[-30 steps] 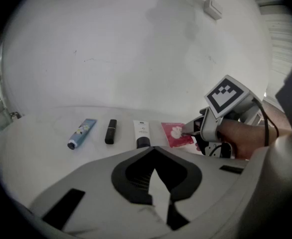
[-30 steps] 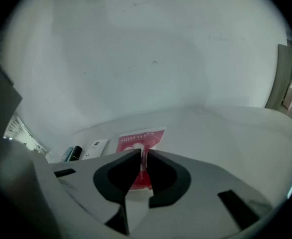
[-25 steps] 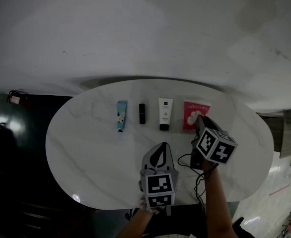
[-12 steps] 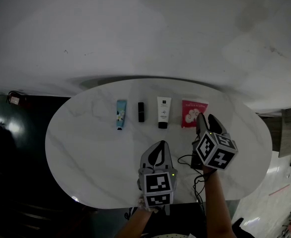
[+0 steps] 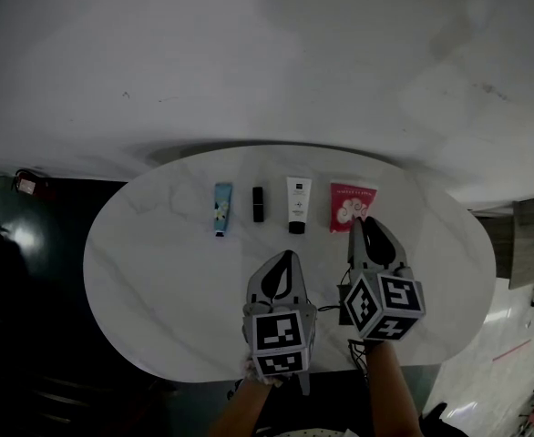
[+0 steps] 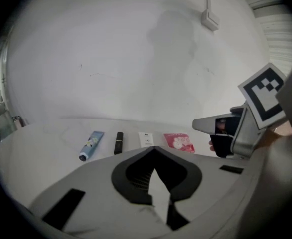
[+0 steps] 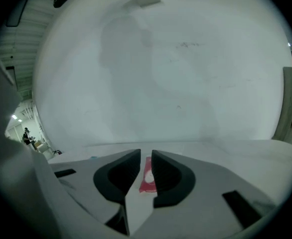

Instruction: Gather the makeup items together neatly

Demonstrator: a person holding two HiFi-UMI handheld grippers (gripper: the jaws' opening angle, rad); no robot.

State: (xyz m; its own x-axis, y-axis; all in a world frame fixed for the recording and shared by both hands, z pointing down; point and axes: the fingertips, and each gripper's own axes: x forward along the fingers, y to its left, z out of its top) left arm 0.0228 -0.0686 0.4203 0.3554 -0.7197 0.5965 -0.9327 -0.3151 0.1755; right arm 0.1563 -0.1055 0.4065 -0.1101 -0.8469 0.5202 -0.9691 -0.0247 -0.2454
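While its jaws stand only a narrow slit apart, having just been closing, the right claw (image 7: pixel 145 154) grips nothing. Through the slit, in the right gripper view, a red packet (image 7: pixel 148 176) shows lying flat on the tabletop (image 5: pixel 158 271) beyond the tips. In the head view this claw hangs above the tabletop, its tips pointing at the packet's near edge but clear of it.

On the person's left, the left claw (image 6: pixel 154 149) has its jaws pressed together with nothing between them. It is held over the near middle of the tabletop, just beside the right claw and well short of the items.

Past both claws, four makeup items lie in one straight row across the far half of the oval, marbled white tabletop, evenly spaced and not touching. From the left they are a blue tube (image 5: pixel 222 208), a black lipstick (image 5: pixel 258 204), a white tube (image 5: pixel 297 205) and the red packet. All lie lengthwise, pointing away from the person. A black cable (image 5: pixel 338 295) loops on the tabletop between the two claws.
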